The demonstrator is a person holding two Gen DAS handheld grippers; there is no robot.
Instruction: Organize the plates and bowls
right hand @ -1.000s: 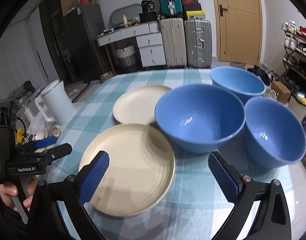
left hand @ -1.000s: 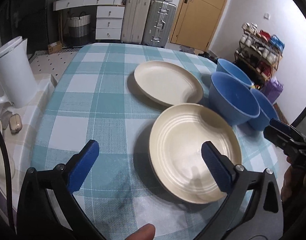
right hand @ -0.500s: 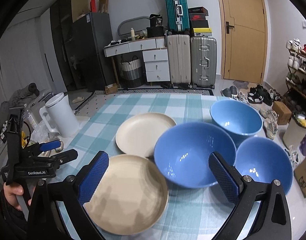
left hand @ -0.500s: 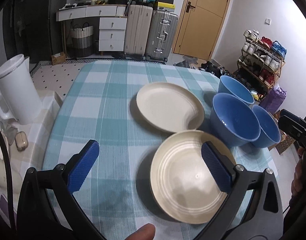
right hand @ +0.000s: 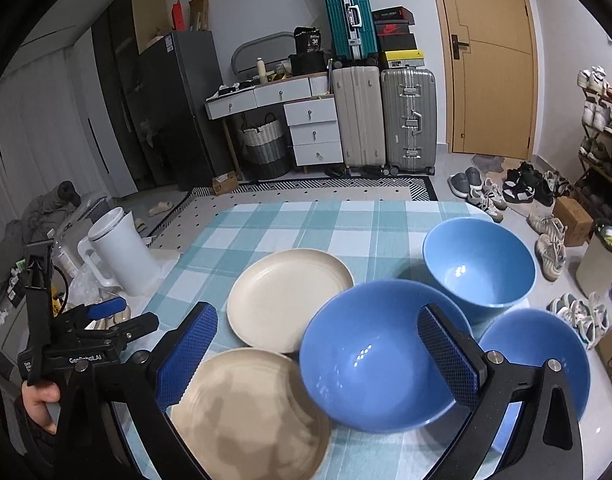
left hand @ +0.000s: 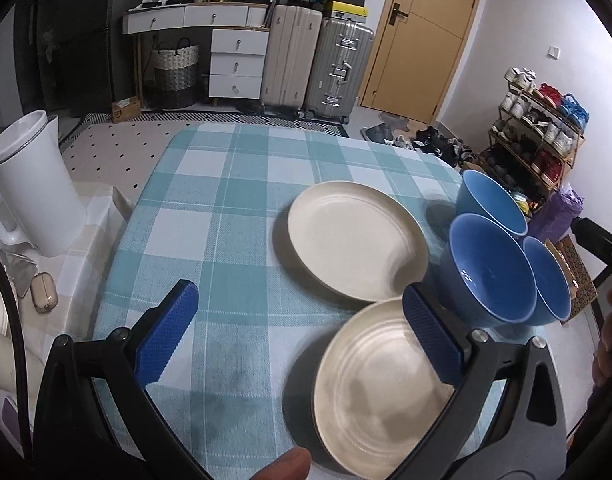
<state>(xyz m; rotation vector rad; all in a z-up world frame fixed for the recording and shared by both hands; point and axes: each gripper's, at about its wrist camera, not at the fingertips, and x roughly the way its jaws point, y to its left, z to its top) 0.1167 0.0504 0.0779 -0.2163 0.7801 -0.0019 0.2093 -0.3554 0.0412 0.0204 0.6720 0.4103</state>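
Observation:
Two cream plates lie on the checked tablecloth: the near plate (left hand: 382,396) (right hand: 246,412) by the front edge and the far plate (left hand: 354,244) (right hand: 286,300) behind it. Three blue bowls stand to their right: the middle bowl (left hand: 486,268) (right hand: 370,364), the far bowl (left hand: 490,200) (right hand: 478,260) and the right bowl (left hand: 550,280) (right hand: 542,364). My left gripper (left hand: 302,336) is open and empty above the table's near side. My right gripper (right hand: 318,356) is open and empty above the middle bowl and near plate. Both are raised off the table.
A white kettle (left hand: 34,184) (right hand: 122,252) stands on a side surface left of the table (left hand: 234,208). Small items lie near it. Suitcases (right hand: 386,116), drawers, a door and a shoe rack (left hand: 542,136) are behind and to the right.
Both grippers have lifted and pulled back from the table, so the plates and bowls look smaller and lower. The dishes have not moved. Both grippers stay open.

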